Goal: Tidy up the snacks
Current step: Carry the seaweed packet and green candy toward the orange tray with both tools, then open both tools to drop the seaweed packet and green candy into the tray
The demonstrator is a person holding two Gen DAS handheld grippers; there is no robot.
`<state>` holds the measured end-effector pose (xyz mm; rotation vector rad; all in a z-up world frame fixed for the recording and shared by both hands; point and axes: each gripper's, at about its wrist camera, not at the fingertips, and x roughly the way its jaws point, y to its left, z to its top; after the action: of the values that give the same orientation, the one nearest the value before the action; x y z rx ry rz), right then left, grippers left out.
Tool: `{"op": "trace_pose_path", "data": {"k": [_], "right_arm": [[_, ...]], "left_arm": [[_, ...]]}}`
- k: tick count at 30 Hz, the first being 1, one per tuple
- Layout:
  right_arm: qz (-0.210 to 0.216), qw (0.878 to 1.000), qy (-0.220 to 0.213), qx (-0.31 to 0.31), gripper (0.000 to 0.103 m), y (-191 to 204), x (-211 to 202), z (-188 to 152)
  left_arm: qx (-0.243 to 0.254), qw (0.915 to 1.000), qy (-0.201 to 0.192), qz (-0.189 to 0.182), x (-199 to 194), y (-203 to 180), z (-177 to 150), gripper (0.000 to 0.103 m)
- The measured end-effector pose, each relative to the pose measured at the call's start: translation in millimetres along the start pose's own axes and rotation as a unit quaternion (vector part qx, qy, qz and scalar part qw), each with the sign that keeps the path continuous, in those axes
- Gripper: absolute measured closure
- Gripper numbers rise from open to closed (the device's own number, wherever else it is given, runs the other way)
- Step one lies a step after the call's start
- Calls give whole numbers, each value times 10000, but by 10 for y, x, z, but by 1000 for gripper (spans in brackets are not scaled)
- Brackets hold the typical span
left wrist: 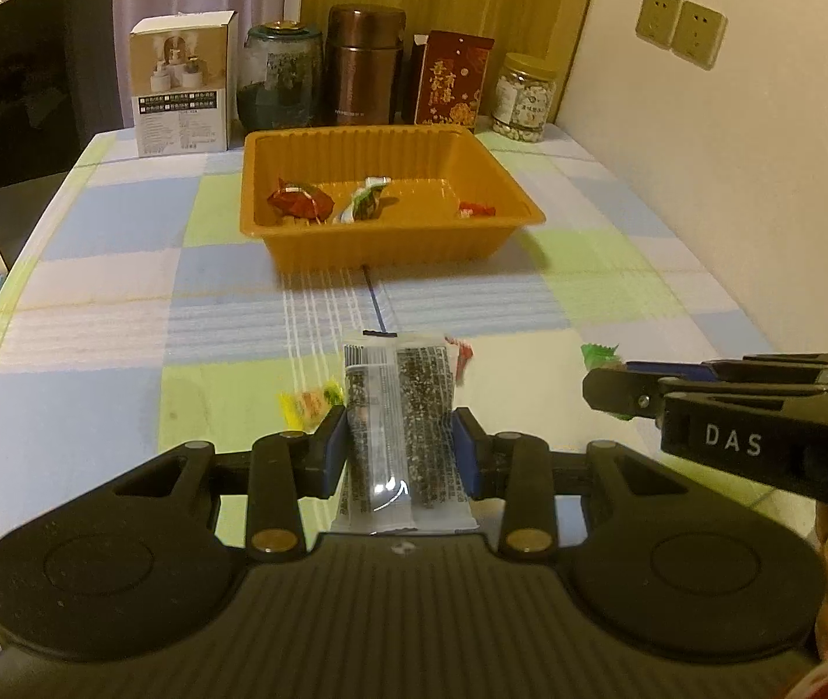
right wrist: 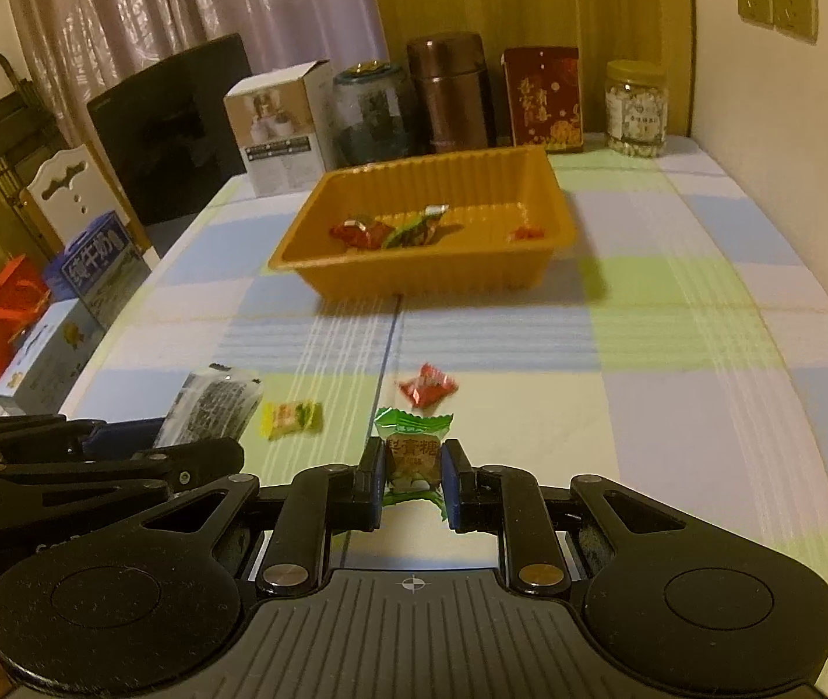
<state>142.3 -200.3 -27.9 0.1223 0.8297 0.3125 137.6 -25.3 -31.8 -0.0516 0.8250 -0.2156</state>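
Note:
My left gripper (left wrist: 401,449) is shut on a grey-and-black snack packet (left wrist: 399,431), held above the table. My right gripper (right wrist: 414,480) is shut on a green wrapped candy (right wrist: 412,454). It also shows at the right of the left wrist view (left wrist: 635,387), with the green candy (left wrist: 600,354) peeking out. An orange tray (left wrist: 390,250) stands ahead with a red-brown candy (left wrist: 300,201), a green-white candy (left wrist: 366,204) and a small red candy (left wrist: 476,209) inside. A yellow candy (right wrist: 291,418) and a red candy (right wrist: 426,385) lie on the checked tablecloth.
At the table's back stand a white box (left wrist: 183,90), a glass jar (left wrist: 282,78), a brown canister (left wrist: 364,67), a red box (left wrist: 451,81) and a jar of nuts (left wrist: 524,99). A wall runs along the right. A dark chair (right wrist: 172,128) and boxes (right wrist: 52,314) sit left.

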Motion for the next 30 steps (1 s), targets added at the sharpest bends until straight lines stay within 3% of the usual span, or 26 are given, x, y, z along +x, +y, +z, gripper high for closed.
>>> {"op": "trace_pose_path", "data": {"k": [18,30], "right_arm": [[-28,9997,-209,-150,83,-292,645,1027],[15,9997,-245,35,83,-411,1116,1516]], "left_arm": [[-191,9996,-95,-209,694,342,1109,69],[-200,9997,-91,-94,1123,533,1594,69]]}}
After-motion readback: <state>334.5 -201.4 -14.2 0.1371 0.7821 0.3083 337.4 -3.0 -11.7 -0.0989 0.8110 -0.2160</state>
